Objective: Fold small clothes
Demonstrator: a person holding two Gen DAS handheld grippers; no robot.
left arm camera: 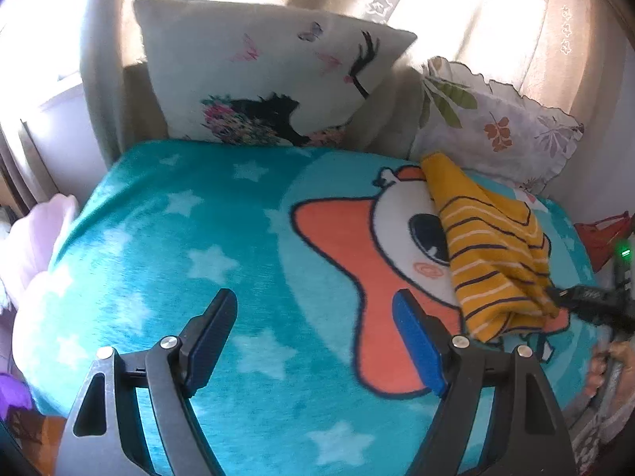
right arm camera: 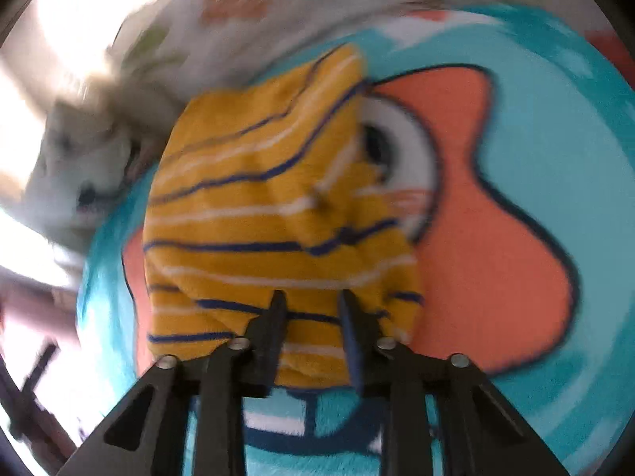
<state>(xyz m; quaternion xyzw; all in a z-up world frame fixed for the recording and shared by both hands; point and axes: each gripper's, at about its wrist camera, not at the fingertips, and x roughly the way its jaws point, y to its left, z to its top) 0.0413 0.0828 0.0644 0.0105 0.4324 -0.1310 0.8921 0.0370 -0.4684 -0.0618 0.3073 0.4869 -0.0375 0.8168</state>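
A small yellow garment with navy and white stripes (left arm camera: 492, 254) lies bunched on the right side of a teal star-print blanket (left arm camera: 190, 246). My left gripper (left arm camera: 317, 309) is open and empty above the blanket's middle, left of the garment. My right gripper (right arm camera: 311, 301) is closed on the near edge of the striped garment (right arm camera: 270, 198); its fingers press into the cloth. In the left wrist view the right gripper (left arm camera: 563, 295) shows at the garment's right end. The right wrist view is blurred by motion.
A white cushion with a black dog print (left arm camera: 270, 75) and a floral pillow (left arm camera: 496, 123) stand at the back against beige curtains (left arm camera: 563, 39). A pink soft item (left arm camera: 35, 238) lies at the left edge. A red object (left arm camera: 603, 238) sits at the right.
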